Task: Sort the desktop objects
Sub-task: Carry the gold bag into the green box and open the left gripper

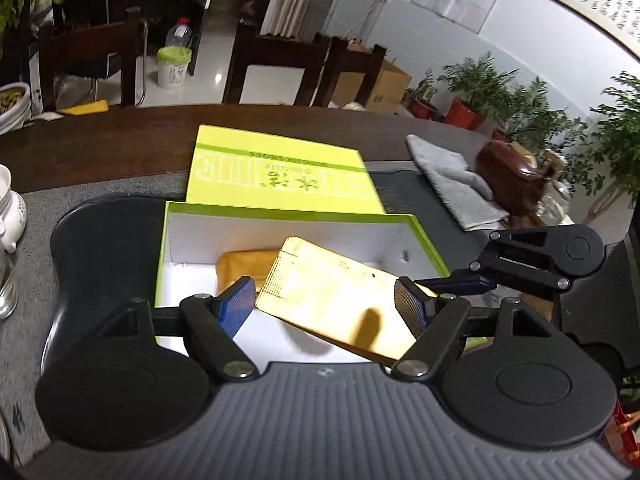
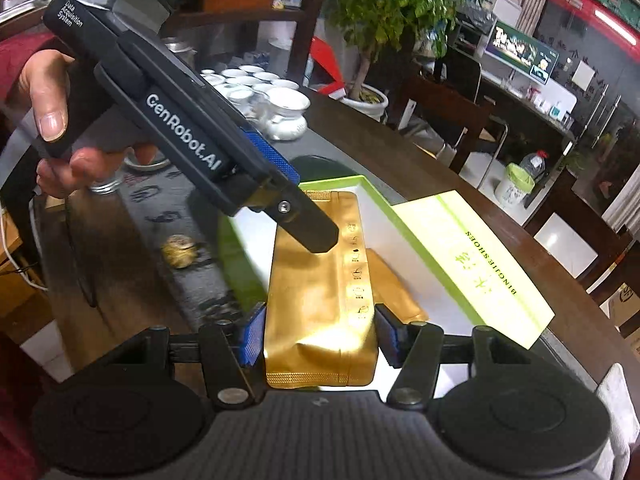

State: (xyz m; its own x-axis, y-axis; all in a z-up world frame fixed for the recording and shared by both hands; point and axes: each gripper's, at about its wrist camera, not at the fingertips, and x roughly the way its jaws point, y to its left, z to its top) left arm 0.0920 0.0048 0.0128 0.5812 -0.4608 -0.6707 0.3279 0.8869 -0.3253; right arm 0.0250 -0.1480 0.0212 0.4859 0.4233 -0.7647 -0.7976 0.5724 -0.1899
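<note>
Fingers (image 2: 254,336) partly spread on left gripper (image 1: 326,304) and right gripper (image 2: 318,334), pinched the gold pouch (image 2: 316,280) by its edges above the green box (image 1: 168,240); needed matched, level motion.

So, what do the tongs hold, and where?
The right tongs pinch the gold pouch by its long edges near one sealed end; whether the left tongs grip it cannot be told.

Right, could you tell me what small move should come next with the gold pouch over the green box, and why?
Probably lower the gold pouch onto the bare white floor of the green box, beside the other pouch. It hangs tilted over the box between the pads of the right gripper, with the left gripper at its other end, casting a shadow below.
</note>
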